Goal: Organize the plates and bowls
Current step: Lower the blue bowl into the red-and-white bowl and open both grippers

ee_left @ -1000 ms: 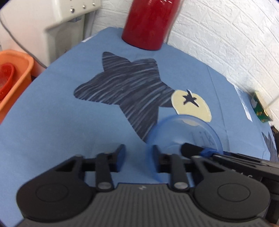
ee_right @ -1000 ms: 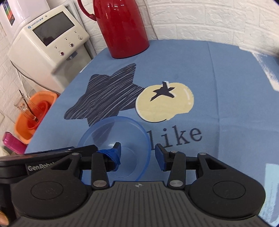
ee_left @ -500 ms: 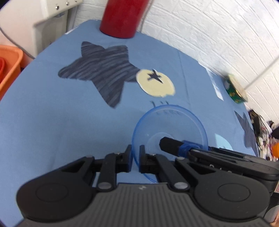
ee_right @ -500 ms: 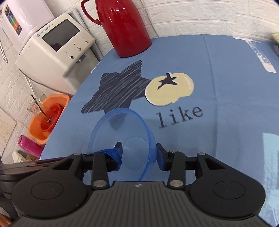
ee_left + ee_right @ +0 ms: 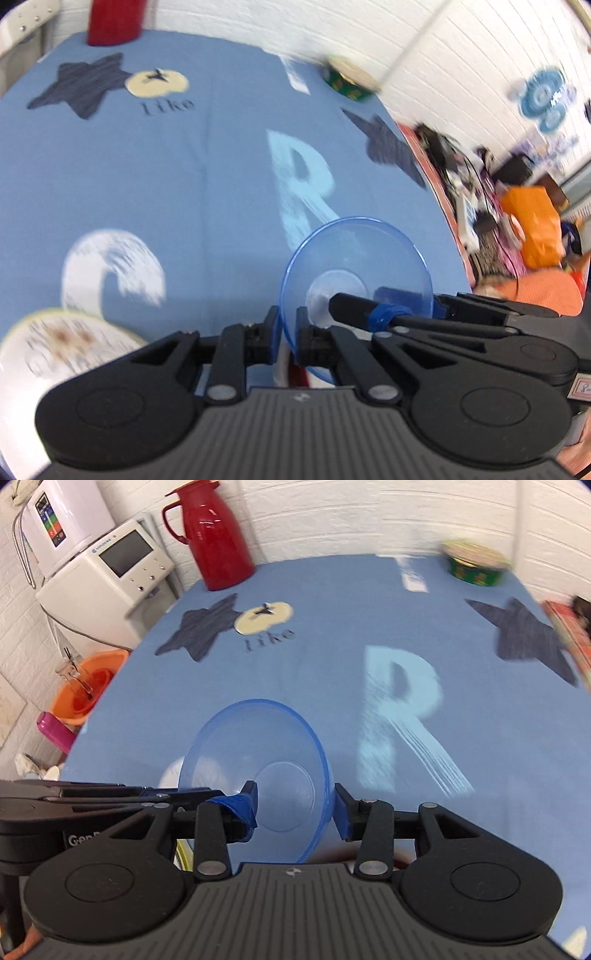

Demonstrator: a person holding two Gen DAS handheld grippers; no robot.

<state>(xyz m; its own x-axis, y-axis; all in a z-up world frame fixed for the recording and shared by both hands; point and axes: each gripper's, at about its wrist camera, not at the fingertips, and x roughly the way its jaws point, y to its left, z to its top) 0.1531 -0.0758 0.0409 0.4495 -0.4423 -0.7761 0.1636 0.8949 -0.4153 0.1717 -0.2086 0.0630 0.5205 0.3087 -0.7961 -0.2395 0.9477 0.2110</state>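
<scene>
A clear blue plastic bowl [image 5: 354, 273] is held tilted above the blue tablecloth. My left gripper [image 5: 287, 338] is shut on its near rim. In the right wrist view the bowl [image 5: 258, 760] sits between the fingers of my right gripper [image 5: 295, 805], which straddles its right wall with one finger inside and one outside; the jaws stand apart. A white patterned plate [image 5: 55, 350] lies at the lower left of the left wrist view, blurred.
A red thermos [image 5: 214, 539] stands at the table's far left. A green round tin [image 5: 474, 566] stands at the far right. A white appliance [image 5: 107, 576] and an orange basin [image 5: 86, 686] are off the left edge. Clutter lies beyond the right edge [image 5: 517, 206].
Both grippers have pulled back toward the near side of the table and risen, carrying the bowl. The left gripper closed on the rim. The plate came into view.
</scene>
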